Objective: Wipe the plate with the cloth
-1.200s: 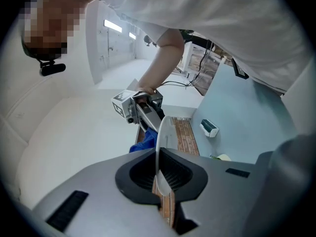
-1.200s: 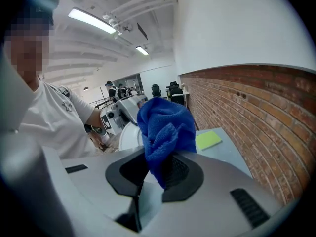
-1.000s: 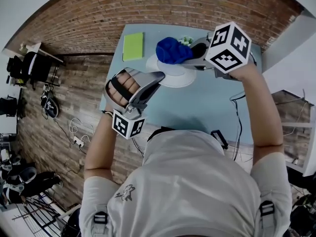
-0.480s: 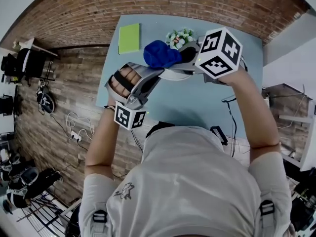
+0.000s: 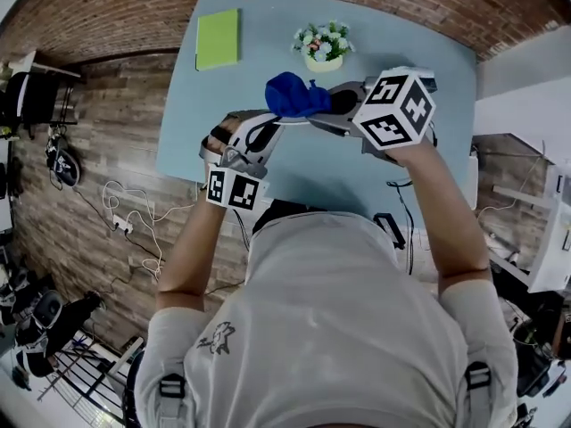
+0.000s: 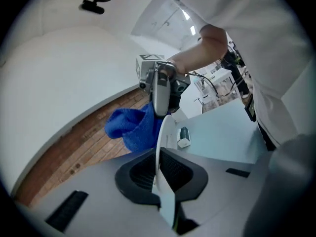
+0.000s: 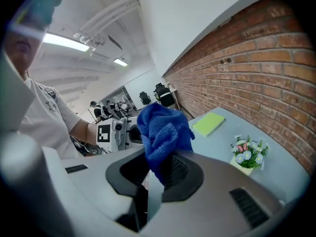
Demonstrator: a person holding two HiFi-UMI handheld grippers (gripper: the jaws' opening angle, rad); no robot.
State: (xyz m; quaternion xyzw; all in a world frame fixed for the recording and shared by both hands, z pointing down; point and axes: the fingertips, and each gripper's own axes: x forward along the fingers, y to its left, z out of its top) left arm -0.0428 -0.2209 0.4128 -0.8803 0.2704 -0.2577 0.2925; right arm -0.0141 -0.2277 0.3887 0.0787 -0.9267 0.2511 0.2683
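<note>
A white plate (image 6: 163,138) stands edge-on between the jaws of my left gripper (image 6: 159,171), which is shut on its rim. A bunched blue cloth (image 7: 163,132) sticks out of my right gripper (image 7: 157,168), which is shut on it. In the left gripper view the cloth (image 6: 133,130) lies against the plate's left face, with the right gripper (image 6: 160,90) behind it. In the head view both grippers are held up over the near side of the table, the left gripper (image 5: 266,134) below the cloth (image 5: 294,94) and the right gripper (image 5: 328,105) beside it.
On the pale blue table (image 5: 357,176) lie a green notebook (image 5: 218,38) at the far left and a small pot of flowers (image 5: 323,45) at the far middle. A small white object (image 6: 183,137) sits on the table. Cables trail on the wooden floor at left.
Both grippers have come down and nearer to the person. The left gripper has rolled, so the plate went from face-up to edge-on. The cloth stayed at the plate.
</note>
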